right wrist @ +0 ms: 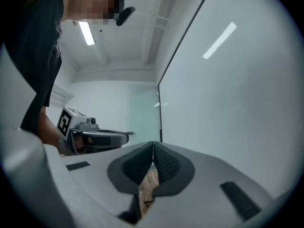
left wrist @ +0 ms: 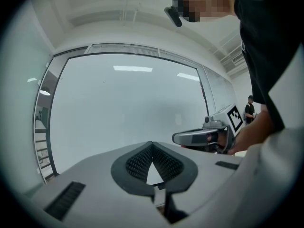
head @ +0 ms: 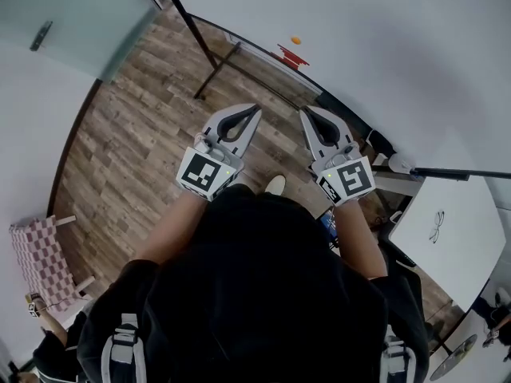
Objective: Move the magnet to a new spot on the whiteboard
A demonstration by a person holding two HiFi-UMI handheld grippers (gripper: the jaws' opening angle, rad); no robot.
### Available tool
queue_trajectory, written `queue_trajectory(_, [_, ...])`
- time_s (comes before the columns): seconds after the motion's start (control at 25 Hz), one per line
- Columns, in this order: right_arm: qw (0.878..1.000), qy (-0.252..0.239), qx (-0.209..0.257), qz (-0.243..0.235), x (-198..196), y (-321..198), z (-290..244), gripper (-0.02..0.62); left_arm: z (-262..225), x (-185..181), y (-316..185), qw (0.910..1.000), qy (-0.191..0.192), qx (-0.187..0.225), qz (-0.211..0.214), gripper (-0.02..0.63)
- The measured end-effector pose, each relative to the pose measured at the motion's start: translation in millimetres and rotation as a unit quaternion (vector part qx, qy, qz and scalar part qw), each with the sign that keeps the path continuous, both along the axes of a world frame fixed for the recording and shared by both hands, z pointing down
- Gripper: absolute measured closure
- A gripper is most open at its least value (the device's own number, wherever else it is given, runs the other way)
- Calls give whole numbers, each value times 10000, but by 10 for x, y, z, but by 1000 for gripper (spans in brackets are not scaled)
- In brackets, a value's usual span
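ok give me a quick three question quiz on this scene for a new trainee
1. True or false: the left gripper is holding the orange magnet.
2. Multiple choice: the jaws of the right gripper are A) wide apart, B) together with nothing between them, C) clamped on a marker.
3. Fill in: the orange magnet sits on the ____, ahead of both grippers.

Key:
1. False. Its jaws are together and hold nothing.
2. B
3. whiteboard
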State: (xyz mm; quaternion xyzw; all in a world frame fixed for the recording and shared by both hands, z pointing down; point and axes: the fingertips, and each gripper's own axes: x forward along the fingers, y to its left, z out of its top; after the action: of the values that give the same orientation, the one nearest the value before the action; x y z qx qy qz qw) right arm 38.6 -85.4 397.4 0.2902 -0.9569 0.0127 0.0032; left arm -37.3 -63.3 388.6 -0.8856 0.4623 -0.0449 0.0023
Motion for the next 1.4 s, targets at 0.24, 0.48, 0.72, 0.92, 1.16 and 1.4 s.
queue_trajectory(0.24, [10000, -13, 33, -40, 68, -145, -32, 594, -14, -30, -153, 9999, -46, 5, -154, 604])
queue_trajectory(0.48, [10000, 7, 58, -6, 86, -417, -9, 594, -19, -52, -443, 9998, -83, 82, -133, 604])
queue_trajectory(0.72, [9998, 93, 135, 63, -132, -709, -21, 594, -9, -231, -807, 9999, -39, 133, 8, 603])
queue_trajectory(0.92, [9990, 145, 178, 371, -358, -1048, -36, 594, 10, -472, -1198, 9995, 57, 126, 299, 604])
queue_trajectory(1.16, [9934, 185, 5, 1133, -642, -1468, 5, 594, 55, -750, -1719, 9941, 5, -16, 1082, 604])
queue_trajectory(1.4, [9810, 280, -142, 1915, -751, -1837, 38, 594, 32, -879, -2229, 9831, 29, -79, 1829, 604])
